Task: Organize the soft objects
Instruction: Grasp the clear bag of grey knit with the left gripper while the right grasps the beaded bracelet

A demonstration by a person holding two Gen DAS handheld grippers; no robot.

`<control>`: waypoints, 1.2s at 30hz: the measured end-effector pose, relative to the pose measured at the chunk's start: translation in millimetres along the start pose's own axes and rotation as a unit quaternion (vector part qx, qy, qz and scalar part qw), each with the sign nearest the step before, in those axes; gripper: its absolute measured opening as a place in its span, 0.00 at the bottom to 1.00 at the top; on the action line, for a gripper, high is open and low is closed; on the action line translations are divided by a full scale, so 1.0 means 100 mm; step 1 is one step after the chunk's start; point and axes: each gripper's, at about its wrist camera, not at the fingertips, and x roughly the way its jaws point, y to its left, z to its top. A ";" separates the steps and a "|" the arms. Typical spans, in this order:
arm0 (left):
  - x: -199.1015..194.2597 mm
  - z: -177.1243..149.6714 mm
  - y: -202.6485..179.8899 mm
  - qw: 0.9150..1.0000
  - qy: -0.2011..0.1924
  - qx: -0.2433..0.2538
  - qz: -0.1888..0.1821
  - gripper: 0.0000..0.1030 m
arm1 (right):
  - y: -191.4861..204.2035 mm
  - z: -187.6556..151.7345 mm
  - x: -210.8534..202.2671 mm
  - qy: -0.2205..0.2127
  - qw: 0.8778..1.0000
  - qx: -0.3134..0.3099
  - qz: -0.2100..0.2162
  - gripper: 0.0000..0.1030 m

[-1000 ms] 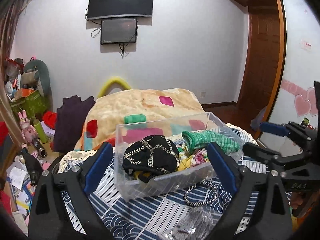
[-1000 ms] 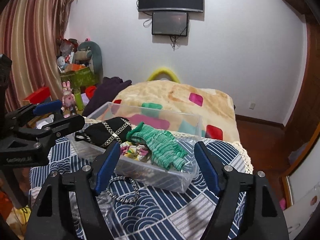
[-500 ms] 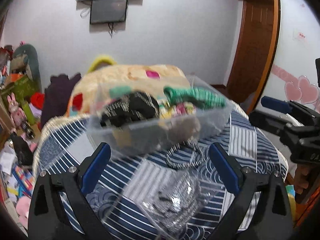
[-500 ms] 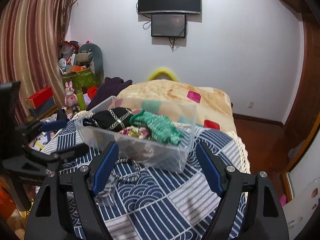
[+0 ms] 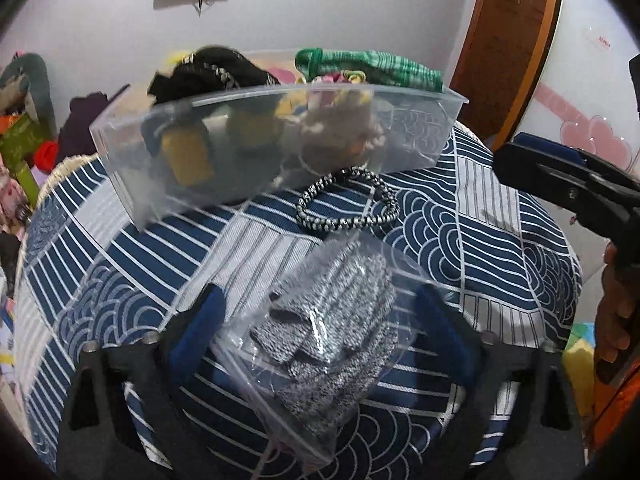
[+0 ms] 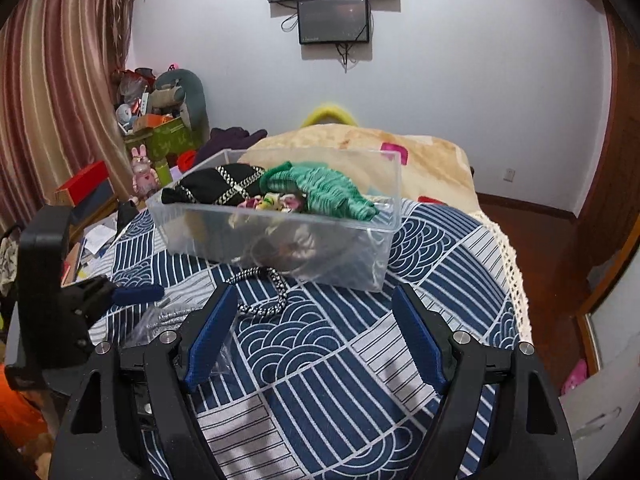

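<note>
The bagged grey knit gloves (image 5: 332, 320) are seen lying on the near tablecloth (image 5: 460, 216) between the spread jaws of the left gripper (image 5: 320, 320). Light, soft contents in slippery film are judged best pinched mid-bundle. The right gripper (image 6: 316, 336) is held spread, empty.

The cloth (image 6: 360, 360) on the counter is navy and white, in patches of stripes and wave scales. The bin (image 6: 280, 236) is clear plastic; in it lie a black item (image 6: 216, 188) with a pale diamond lattice, a green ribbed knit (image 6: 324, 188) and a small floral piece (image 6: 276, 202). The cord (image 5: 352, 208) is braided black and white. The bagged knit (image 5: 332, 328) is speckled grey. Each hand-held gripper is black with blue pads (image 6: 210, 338).
</note>
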 end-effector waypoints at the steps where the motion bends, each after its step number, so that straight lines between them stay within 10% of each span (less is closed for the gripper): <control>1: -0.01 -0.01 -0.01 1.000 -0.004 0.002 0.002 0.77 | 0.01 -0.01 0.01 0.002 1.000 -0.001 0.000 0.75; 9: -0.17 -0.04 0.07 0.999 -0.011 -0.007 -0.039 0.41 | 0.05 -0.04 0.09 0.015 1.000 -0.005 0.002 0.75; 28: -0.62 0.10 0.50 0.996 -0.076 -0.034 0.016 0.36 | 0.24 0.02 0.52 0.079 0.995 -0.043 0.049 0.71; 36: -0.59 0.13 0.52 0.996 -0.080 -0.031 0.018 0.36 | 0.31 0.00 0.78 0.129 0.987 -0.062 0.074 0.47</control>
